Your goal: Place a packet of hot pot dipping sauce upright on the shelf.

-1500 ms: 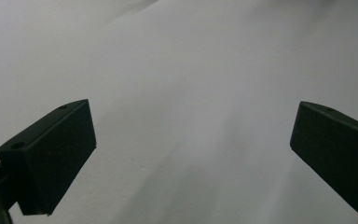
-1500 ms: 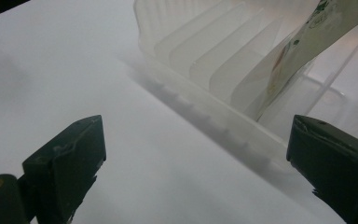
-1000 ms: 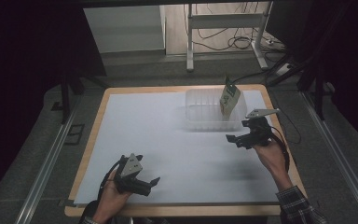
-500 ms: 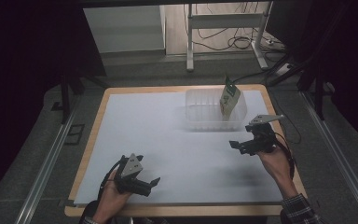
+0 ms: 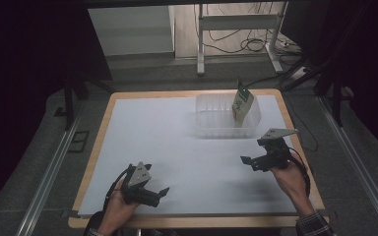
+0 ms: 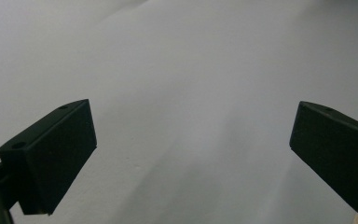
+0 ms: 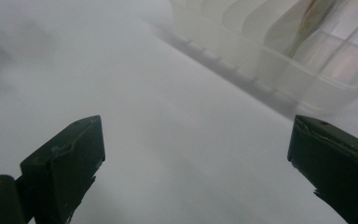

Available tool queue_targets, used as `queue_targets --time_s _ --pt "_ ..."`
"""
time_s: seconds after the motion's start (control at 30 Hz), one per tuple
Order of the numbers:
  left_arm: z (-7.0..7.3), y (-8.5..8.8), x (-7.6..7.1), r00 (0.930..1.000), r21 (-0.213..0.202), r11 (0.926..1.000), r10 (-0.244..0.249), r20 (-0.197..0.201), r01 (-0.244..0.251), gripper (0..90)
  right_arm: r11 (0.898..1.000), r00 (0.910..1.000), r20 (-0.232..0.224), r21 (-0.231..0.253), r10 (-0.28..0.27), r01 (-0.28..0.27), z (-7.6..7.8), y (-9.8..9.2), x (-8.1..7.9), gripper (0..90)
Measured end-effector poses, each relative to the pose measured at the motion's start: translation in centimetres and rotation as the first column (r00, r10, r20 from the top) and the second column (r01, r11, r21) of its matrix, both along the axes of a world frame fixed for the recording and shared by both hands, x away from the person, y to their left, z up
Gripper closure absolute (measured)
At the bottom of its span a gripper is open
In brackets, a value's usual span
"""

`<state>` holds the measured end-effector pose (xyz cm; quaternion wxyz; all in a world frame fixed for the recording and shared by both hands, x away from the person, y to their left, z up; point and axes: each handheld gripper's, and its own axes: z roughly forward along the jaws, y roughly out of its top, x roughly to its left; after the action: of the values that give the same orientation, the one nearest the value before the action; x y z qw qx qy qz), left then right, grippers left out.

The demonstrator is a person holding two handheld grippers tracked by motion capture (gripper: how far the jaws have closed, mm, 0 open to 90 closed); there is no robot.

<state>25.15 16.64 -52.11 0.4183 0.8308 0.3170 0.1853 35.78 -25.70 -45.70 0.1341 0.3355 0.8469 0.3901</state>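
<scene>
Both my grippers are spread wide, holding nothing: left gripper [image 5: 160, 192] low near the table's [image 5: 177, 142] front edge, right gripper [image 5: 250, 162] near the bin [image 5: 216, 120]. One packet [image 5: 242, 103] stands tilted inside the bin, at its right end.

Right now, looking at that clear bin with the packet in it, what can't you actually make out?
- Packet: its print is too small to read in the high view; in the right gripper view it is blurred behind the bin's ribbed wall.
- Bin: cut off by the top and right edges of the right gripper view.
- Whether anything else lies in the bin: the cloudy plastic and the distance leave it unclear.
</scene>
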Motion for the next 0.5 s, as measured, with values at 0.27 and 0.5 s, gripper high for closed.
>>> queue_targets --time_s 0.27,0.5 --pt "0.0 0.0 0.0 1.0 0.015 0.9999 -0.001 0.004 0.001 0.2 0.999 0.9994 -0.012 -0.013 0.033 -0.034 -0.8 1.0 -0.8 4.0" --pt "-0.1 0.0 0.0 1.0 0.022 0.9998 -0.003 0.005 0.003 0.2 0.998 0.9977 -0.027 -0.017 0.062 -0.063 -1.6 1.7 -1.2 4.0"
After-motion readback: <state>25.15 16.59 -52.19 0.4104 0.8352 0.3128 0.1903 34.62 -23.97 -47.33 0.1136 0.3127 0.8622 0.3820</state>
